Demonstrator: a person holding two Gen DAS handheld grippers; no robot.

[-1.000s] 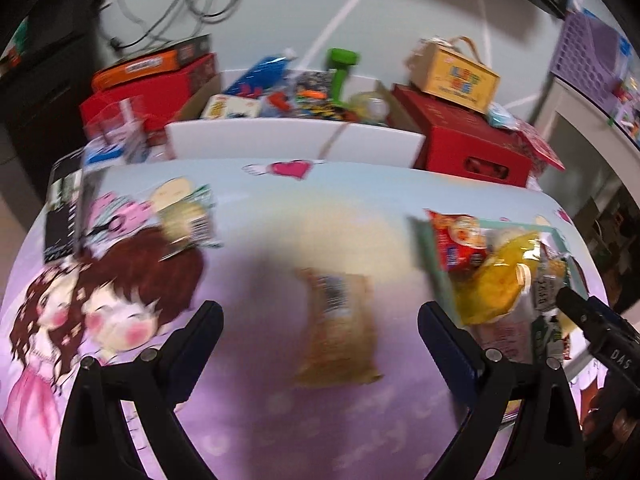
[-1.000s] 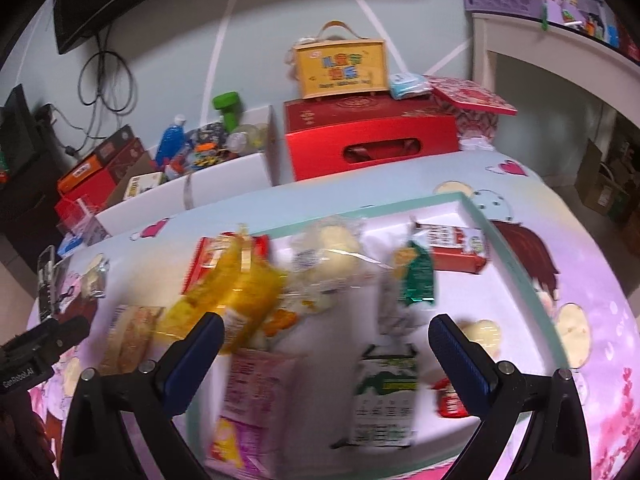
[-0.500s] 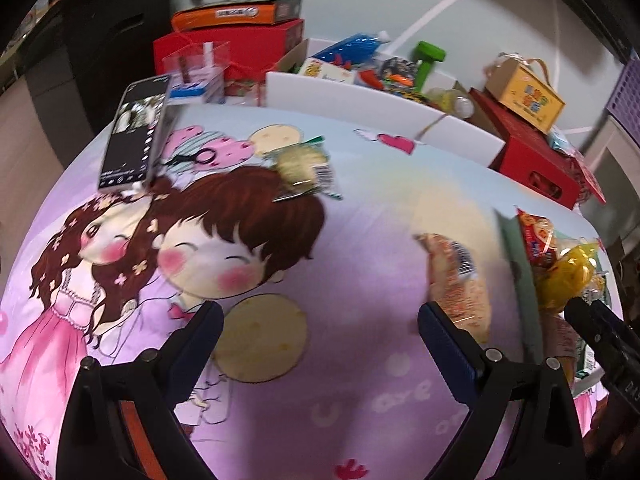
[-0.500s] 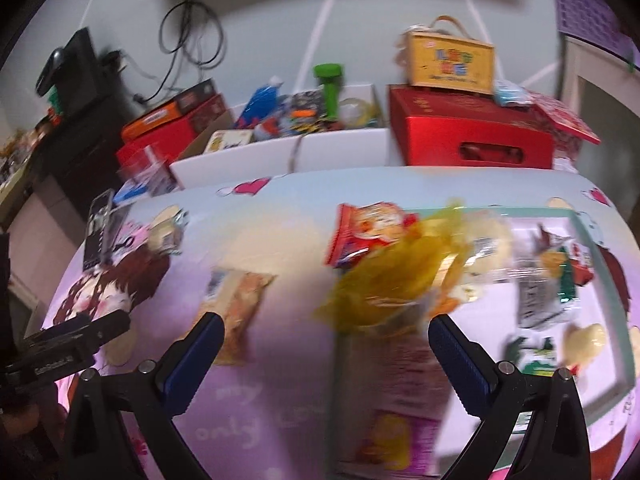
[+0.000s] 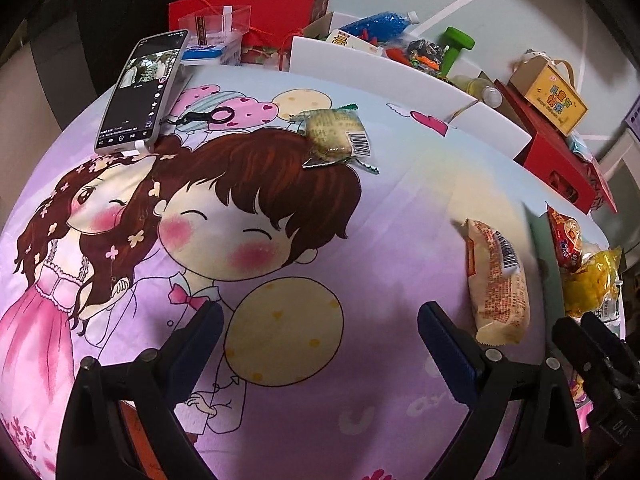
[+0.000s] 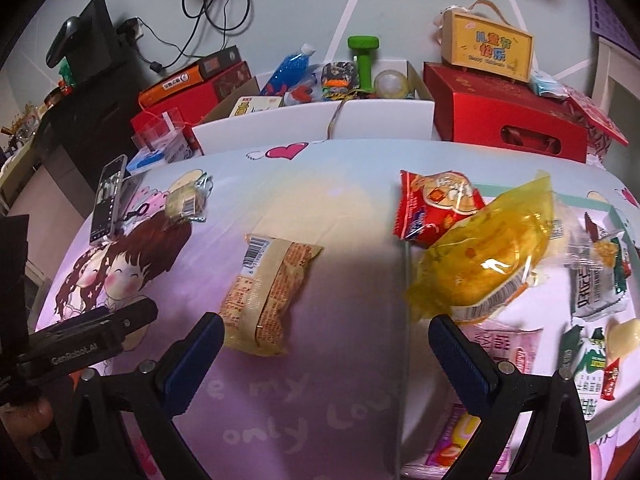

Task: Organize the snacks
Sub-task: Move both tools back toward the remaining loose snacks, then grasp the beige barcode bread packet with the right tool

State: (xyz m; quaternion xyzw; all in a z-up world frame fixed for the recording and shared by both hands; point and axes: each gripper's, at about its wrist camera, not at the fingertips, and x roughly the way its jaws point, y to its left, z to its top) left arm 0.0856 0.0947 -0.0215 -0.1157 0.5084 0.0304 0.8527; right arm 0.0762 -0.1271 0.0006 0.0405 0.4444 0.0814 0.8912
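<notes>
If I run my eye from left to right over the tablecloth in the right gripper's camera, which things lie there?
Phone → small biscuit packet → beige snack packet → red snack bag → yellow bag → white packet.

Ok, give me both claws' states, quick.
Left claw: open, holding nothing, above the printed cloth.
Right claw: open, holding nothing; the beige snack packet lies just ahead on the cloth.
</notes>
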